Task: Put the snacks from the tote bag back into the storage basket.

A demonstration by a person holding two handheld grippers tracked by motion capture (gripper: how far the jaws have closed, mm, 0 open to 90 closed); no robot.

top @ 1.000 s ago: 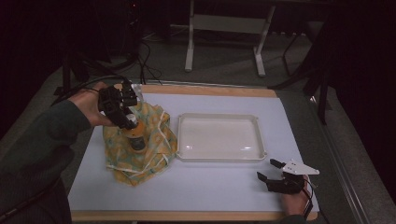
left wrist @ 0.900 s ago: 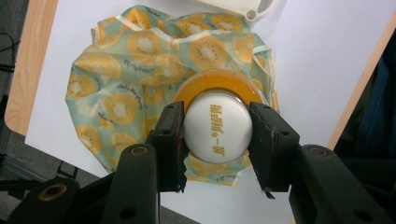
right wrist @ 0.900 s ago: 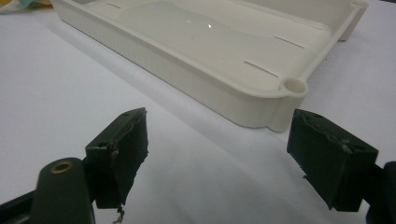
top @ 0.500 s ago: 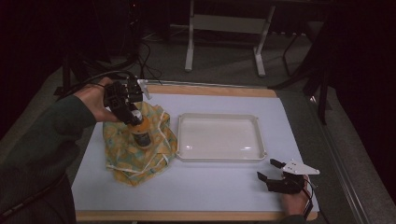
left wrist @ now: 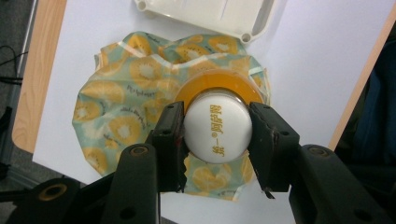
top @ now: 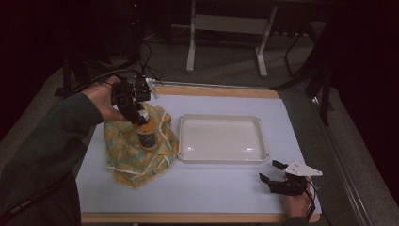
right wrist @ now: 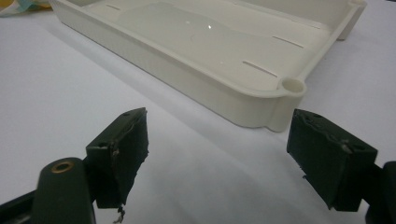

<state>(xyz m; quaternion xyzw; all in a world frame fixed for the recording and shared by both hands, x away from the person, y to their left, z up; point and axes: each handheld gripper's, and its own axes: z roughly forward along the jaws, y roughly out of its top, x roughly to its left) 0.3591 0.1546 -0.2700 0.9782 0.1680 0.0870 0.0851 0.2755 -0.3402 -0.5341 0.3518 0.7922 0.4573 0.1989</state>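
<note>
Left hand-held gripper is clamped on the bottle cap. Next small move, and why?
Probably lift the bottle straight up off the patterned cloth, then carry it toward the white tray. The left hand-held gripper has both pads pressed on the white cap, so the grip looks set. The tray is empty and close beside the cloth; the right hand-held gripper rests open near its corner.
</note>
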